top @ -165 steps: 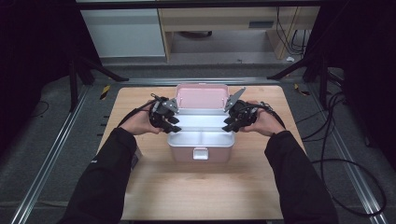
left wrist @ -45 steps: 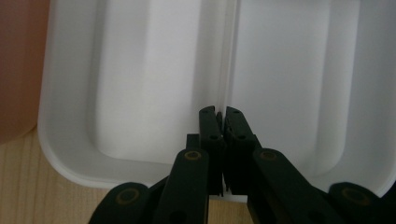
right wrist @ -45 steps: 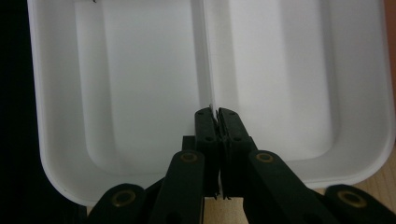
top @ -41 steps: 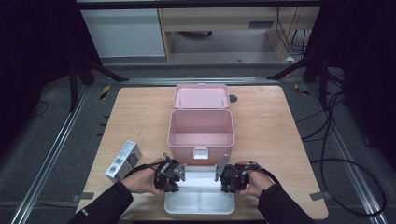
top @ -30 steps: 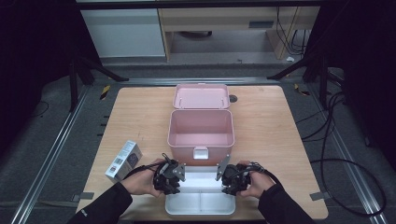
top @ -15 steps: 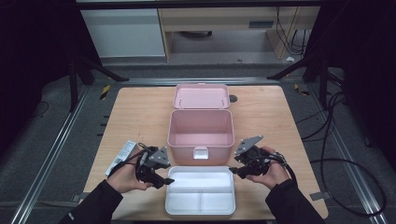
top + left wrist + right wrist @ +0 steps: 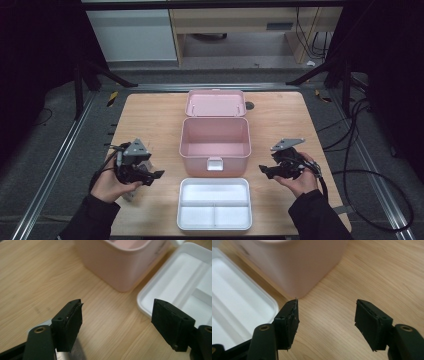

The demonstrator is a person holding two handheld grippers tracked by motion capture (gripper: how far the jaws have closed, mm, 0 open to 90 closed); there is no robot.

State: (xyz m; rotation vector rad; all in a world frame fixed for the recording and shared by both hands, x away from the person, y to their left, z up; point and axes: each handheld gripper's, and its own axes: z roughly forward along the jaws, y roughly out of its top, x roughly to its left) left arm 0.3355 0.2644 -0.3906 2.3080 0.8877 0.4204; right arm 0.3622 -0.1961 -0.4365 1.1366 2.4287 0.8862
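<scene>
White tray (image 7: 214, 210) between two raised hands, claws open, empty

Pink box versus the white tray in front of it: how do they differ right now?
The pink box is deep, with one open cavity and a front latch; the white tray is shallow and split into compartments. The box stands farther back, with its lid open behind it; the tray lies near the table edge. Both look empty and rest on the wooden table.

I see a pale pink box (image 7: 215, 145) at the frame's centre, its pink lid (image 7: 215, 103) above it, with a white latch (image 7: 215, 164) on its front. Below sits a plain white tray (image 7: 214, 204). The table (image 7: 150, 115) is light wood grain. My grippers' jaws are matte black, and my sleeves (image 7: 90, 220) dark.
</scene>
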